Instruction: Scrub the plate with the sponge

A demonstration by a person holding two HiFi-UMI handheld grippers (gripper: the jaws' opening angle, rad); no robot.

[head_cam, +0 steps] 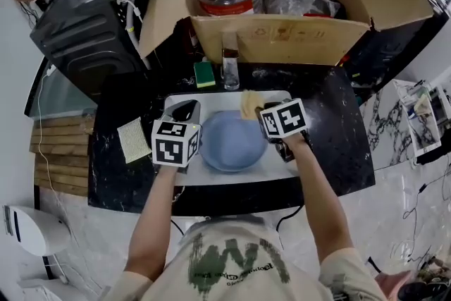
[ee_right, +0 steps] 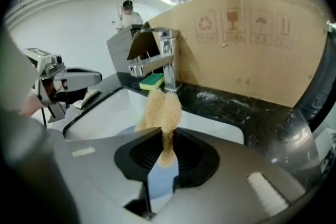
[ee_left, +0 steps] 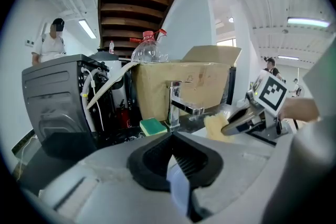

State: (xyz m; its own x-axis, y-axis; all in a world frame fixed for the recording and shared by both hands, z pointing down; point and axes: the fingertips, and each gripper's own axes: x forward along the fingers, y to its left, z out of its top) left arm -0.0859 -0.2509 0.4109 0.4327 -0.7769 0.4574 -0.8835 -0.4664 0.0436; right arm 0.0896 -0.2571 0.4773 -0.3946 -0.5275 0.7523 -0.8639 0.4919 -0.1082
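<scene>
Head view: both forearms reach forward over the sink (head_cam: 211, 177). The left hand-held gripper (head_cam: 184, 112) is at the left rim of the one blue plate (head_cam: 231, 143), and the right hand-held gripper (head_cam: 263, 112) is at its far edge.

Left gripper view: the jaws pinch the plate's rim.

Right gripper view: the jaws clamp the tan sponge (ee_right: 160, 110), with the plate just beneath. A second sponge, the green sponge (ee_right: 152, 81), lies beyond.

Bright, even indoor light; ceiling strips (ee_left: 310, 21) up and right of the left fingers (ee_left: 157, 160). Both gripper views heavy fisheye: black corners, lines bowed at the edges. Housings behind the fingers soft, scene beyond them sharp. Glare specks on the black bench (ee_right: 226, 105) just past the right fingers (ee_right: 142, 157). Shadows faint
</scene>
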